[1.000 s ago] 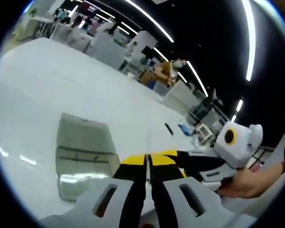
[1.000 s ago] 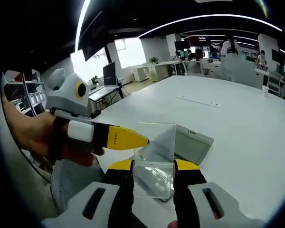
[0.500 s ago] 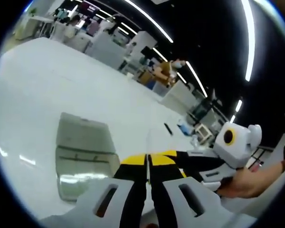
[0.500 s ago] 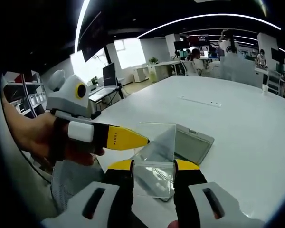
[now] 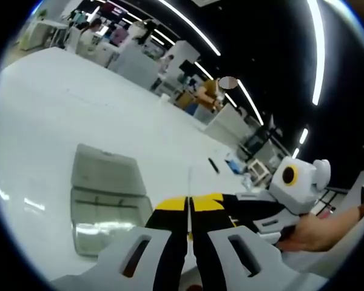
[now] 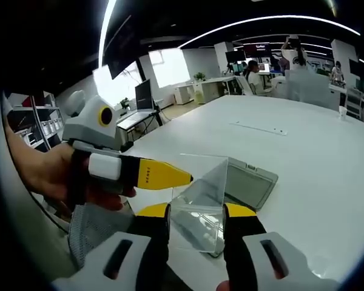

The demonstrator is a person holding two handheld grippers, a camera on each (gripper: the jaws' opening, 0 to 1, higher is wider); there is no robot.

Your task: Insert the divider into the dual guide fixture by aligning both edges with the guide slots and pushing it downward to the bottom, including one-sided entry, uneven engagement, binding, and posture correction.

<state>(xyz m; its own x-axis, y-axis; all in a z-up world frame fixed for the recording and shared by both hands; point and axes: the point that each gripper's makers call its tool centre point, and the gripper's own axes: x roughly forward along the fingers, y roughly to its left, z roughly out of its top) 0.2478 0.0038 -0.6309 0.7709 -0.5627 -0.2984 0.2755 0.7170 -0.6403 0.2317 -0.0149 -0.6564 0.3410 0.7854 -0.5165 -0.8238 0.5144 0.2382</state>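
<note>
Left gripper [image 5: 188,213]: in the left gripper view we see our two yellow-tipped jaws pressed close together, clamped on the thin edge of the clear divider [image 5: 188,200], which rises as a bright line toward 12 o'clock between them.
Right gripper [image 6: 196,213]: in the right gripper view our jaws stand apart at either side edge of the same divider [image 6: 199,203]; we cannot tell whether they press on it or merely flank it.
Other gripper seen: in the right gripper view the left gripper [image 6: 170,176] comes in from 9 o'clock, held by a hand [image 6: 45,176], its yellow tip touching the pane's upper left corner. In the left gripper view the right gripper [image 5: 255,212] enters from 3 o'clock.
Divider: a clear square pane, held up off the table between the two grippers, roughly upright.
Fixture [image 6: 250,183]: a flat grey-green tray lying on the white table [image 6: 315,151], just behind the pane toward 1 o'clock; in the left gripper view it [image 5: 104,194] lies at 9 o'clock of our jaws.
Mesh [image 6: 91,227]: a grey mesh piece at 8 o'clock near the table edge.
Far: desks, monitors and people under long ceiling lights.
</note>
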